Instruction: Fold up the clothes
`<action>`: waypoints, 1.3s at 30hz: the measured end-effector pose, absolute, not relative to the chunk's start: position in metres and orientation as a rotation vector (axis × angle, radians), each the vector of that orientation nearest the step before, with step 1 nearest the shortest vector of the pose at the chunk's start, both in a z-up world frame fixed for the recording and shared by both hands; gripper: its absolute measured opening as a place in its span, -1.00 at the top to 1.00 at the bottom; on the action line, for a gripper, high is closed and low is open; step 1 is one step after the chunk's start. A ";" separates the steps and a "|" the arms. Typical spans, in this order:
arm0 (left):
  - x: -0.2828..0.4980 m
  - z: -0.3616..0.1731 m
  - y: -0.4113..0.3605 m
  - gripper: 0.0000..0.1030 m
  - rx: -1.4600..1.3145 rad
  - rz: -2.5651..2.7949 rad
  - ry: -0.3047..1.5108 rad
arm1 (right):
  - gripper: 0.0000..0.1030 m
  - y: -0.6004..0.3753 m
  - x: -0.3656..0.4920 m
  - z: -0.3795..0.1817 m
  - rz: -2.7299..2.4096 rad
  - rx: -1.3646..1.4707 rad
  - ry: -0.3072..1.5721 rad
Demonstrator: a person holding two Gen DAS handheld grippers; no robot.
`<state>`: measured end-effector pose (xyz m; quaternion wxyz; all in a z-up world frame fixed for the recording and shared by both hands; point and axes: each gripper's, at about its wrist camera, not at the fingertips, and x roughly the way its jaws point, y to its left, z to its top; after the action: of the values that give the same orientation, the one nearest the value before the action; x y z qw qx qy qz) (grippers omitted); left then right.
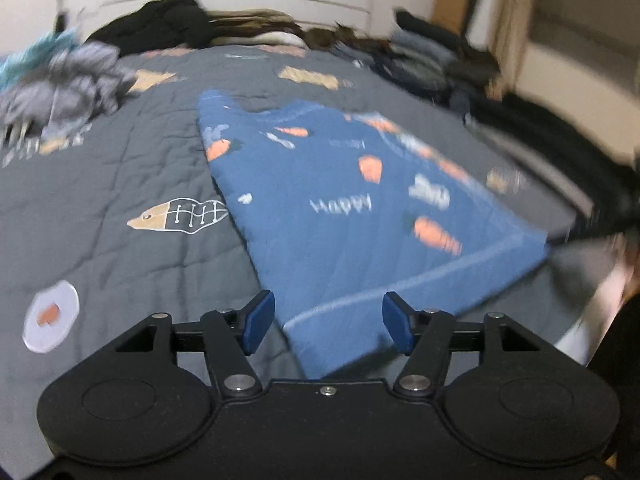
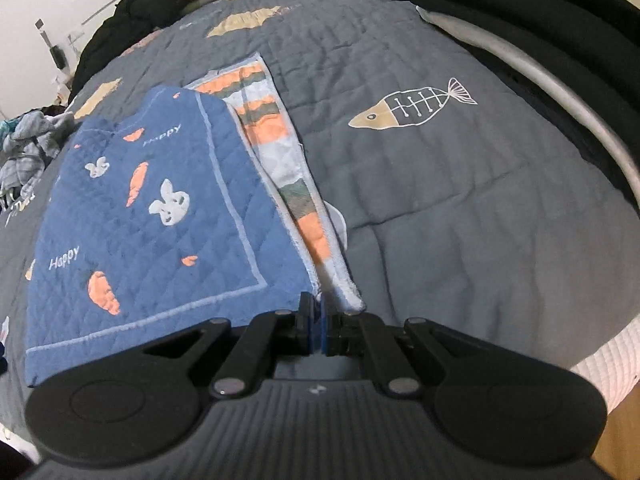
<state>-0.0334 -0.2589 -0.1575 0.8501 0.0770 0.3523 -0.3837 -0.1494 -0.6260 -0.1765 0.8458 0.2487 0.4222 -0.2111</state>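
Note:
A blue quilted garment [image 1: 360, 208] with carrot and rabbit prints lies on the grey bedspread [image 1: 120, 200]. My left gripper [image 1: 328, 320] is open, its blue pads on either side of the garment's near corner, not touching it. In the right wrist view the same blue garment [image 2: 160, 220] lies folded over, with its white, orange-striped lining [image 2: 280, 148] showing along the right edge. My right gripper [image 2: 319, 328] is shut on the garment's near right corner.
A crumpled grey garment pile [image 1: 68, 88] sits at the far left. Dark clothes [image 1: 168, 20] lie along the headboard. Stacked dark clothes [image 2: 540, 12] and a grey curved bar [image 2: 560, 92] lie on the right. The bedspread [image 2: 480, 220] has fish prints.

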 end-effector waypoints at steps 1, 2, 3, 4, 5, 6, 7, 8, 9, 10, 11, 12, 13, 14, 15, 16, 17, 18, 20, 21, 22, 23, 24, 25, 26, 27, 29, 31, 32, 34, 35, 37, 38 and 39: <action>-0.037 -0.160 -0.262 -0.15 0.202 -0.812 0.739 | 0.95 -0.627 -0.150 -0.178 -0.444 0.530 0.892; -0.041 -0.162 -0.264 -0.15 0.241 -0.816 0.735 | 0.95 -0.628 -0.151 -0.179 -0.444 0.536 0.893; -0.044 -0.165 -0.267 -0.15 0.281 -0.820 0.731 | 0.95 -0.628 -0.153 -0.180 -0.444 0.543 0.893; -0.045 -0.166 -0.269 -0.15 0.301 -0.819 0.733 | 0.95 -0.629 -0.153 -0.180 -0.443 0.541 0.890; -0.045 -0.168 -0.269 -0.15 0.311 -0.814 0.738 | 0.95 -0.629 -0.154 -0.179 -0.441 0.539 0.888; -0.045 -0.170 -0.270 -0.15 0.321 -0.810 0.743 | 0.95 -0.629 -0.154 -0.179 -0.441 0.541 0.886; -0.044 -0.172 -0.271 -0.15 0.330 -0.805 0.749 | 0.95 -0.630 -0.154 -0.180 -0.442 0.543 0.885; -0.044 -0.173 -0.272 -0.15 0.340 -0.801 0.754 | 0.95 -0.631 -0.154 -0.180 -0.442 0.546 0.883; -0.044 -0.175 -0.273 -0.14 0.350 -0.796 0.759 | 0.95 -0.632 -0.154 -0.180 -0.442 0.548 0.878; -0.043 -0.177 -0.274 0.09 0.359 -0.792 0.764 | 0.95 -0.633 -0.155 -0.179 -0.446 0.551 0.869; -0.043 -0.178 -0.275 0.35 0.369 -0.787 0.769 | 0.95 -0.634 -0.156 -0.178 -0.450 0.555 0.861; -0.043 -0.180 -0.276 0.75 0.379 -0.783 0.775 | 0.95 -0.635 -0.157 -0.178 -0.453 0.558 0.852; -0.043 -0.182 -0.277 0.77 0.388 -0.778 0.780 | 0.95 -0.636 -0.159 -0.176 -0.460 0.564 0.838; -0.042 -0.183 -0.278 0.77 0.398 -0.774 0.785 | 0.95 -0.636 -0.160 -0.175 -0.461 0.563 0.833; -0.042 -0.185 -0.279 0.77 0.408 -0.769 0.790 | 0.95 -0.637 -0.161 -0.174 -0.461 0.561 0.829; -0.042 -0.187 -0.280 0.74 0.417 -0.764 0.795 | 0.95 -0.637 -0.162 -0.173 -0.461 0.559 0.825; -0.040 -0.190 -0.281 0.71 0.422 -0.757 0.826 | 0.95 -0.637 -0.161 -0.174 -0.457 0.552 0.839; -0.037 -0.194 -0.282 0.49 0.418 -0.751 0.882 | 0.94 -0.637 -0.158 -0.176 -0.449 0.549 0.868; -0.037 -0.192 -0.281 0.03 0.402 -0.770 0.916 | 0.92 -0.635 -0.148 -0.184 -0.440 0.525 0.953; -0.040 -0.186 -0.278 -0.15 0.380 -0.800 0.892 | 0.90 -0.633 -0.144 -0.187 -0.451 0.504 0.981; -0.044 -0.178 -0.274 -0.18 0.347 -0.834 0.858 | 0.88 -0.632 -0.145 -0.186 -0.457 0.497 0.981; -0.045 -0.170 -0.269 -0.19 0.302 -0.863 0.839 | 0.87 -0.632 -0.145 -0.185 -0.463 0.492 0.979; -0.046 -0.163 -0.263 -0.19 0.252 -0.890 0.826 | 0.86 -0.632 -0.148 -0.181 -0.462 0.498 0.962; -0.046 -0.156 -0.257 -0.22 0.202 -0.916 0.812 | 0.84 -0.633 -0.151 -0.176 -0.458 0.500 0.941; -0.042 -0.151 -0.255 -0.25 0.165 -0.923 0.802 | 0.80 -0.634 -0.154 -0.170 -0.454 0.501 0.920; -0.036 -0.147 -0.255 -0.31 0.136 -0.919 0.794 | 0.73 -0.635 -0.157 -0.162 -0.449 0.497 0.897; -0.025 -0.139 -0.255 -0.34 0.078 -0.912 0.777 | 0.62 -0.638 -0.157 -0.147 -0.450 0.477 0.851; -0.003 -0.133 -0.264 -0.34 0.045 -0.891 0.756 | 0.53 -0.640 -0.151 -0.134 -0.440 0.459 0.805; 0.010 -0.131 -0.270 -0.34 0.029 -0.882 0.745 | 0.49 -0.642 -0.145 -0.130 -0.431 0.454 0.788; 0.037 -0.126 -0.282 -0.34 -0.013 -0.865 0.723 | 0.46 -0.644 -0.128 -0.124 -0.404 0.440 0.765; 0.050 -0.125 -0.288 -0.34 -0.034 -0.858 0.714 | 0.45 -0.645 -0.118 -0.121 -0.388 0.431 0.759; 0.071 -0.123 -0.301 -0.34 -0.063 -0.852 0.700 | 0.43 -0.646 -0.097 -0.118 -0.357 0.410 0.753; 0.080 -0.121 -0.309 -0.34 -0.073 -0.855 0.696 | 0.43 -0.646 -0.084 -0.117 -0.340 0.402 0.757; 0.089 -0.121 -0.315 -0.34 -0.083 -0.862 0.696 | 0.42 -0.647 -0.071 -0.117 -0.323 0.396 0.761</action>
<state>0.0890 -0.3153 -0.1213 0.8497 -0.0394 0.3302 -0.4092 -0.0709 -0.6468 -0.1168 0.8968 0.1910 0.3675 -0.1557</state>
